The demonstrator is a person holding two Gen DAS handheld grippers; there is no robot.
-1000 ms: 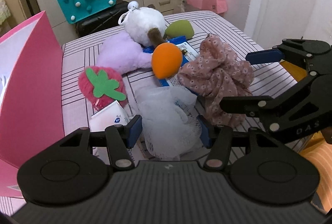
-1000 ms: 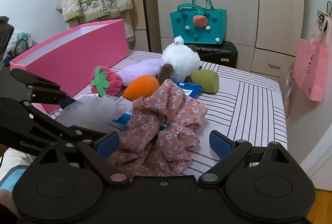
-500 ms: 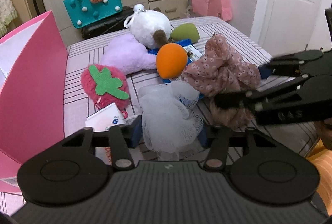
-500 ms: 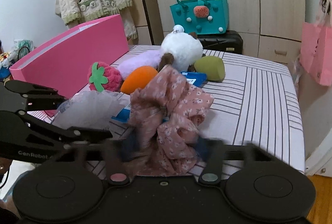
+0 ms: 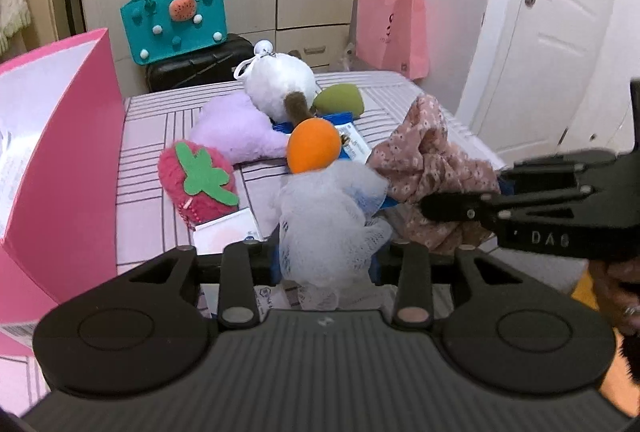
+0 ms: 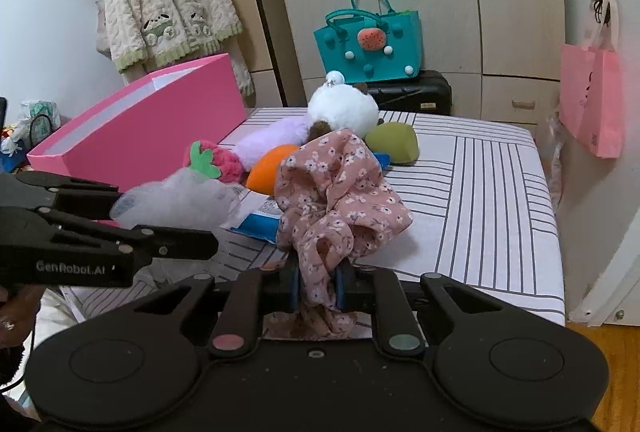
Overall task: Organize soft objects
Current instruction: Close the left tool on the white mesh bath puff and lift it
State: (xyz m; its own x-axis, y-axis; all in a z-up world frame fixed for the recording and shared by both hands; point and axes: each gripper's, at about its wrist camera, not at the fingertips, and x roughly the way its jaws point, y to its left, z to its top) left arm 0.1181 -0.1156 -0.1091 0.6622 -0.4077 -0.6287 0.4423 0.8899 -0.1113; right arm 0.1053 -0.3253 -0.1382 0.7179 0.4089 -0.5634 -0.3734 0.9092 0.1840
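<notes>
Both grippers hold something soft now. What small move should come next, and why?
Probably carry both toward the open pink box: the left gripper is shut on the white mesh bath puff, the right gripper on the pink floral fabric scrunchie.

Matte black left gripper (image 5: 325, 266), blue pads, ribbed housing, white "GenRobot.AI" lettering, silver screws

Left gripper (image 5: 325, 264) clamps the white mesh pouf (image 5: 330, 220). Beyond the pouf: orange ball (image 5: 315, 148); to its right, floral scrunchie (image 5: 430, 171), apparently held by the right gripper (image 5: 460, 205).
</notes>
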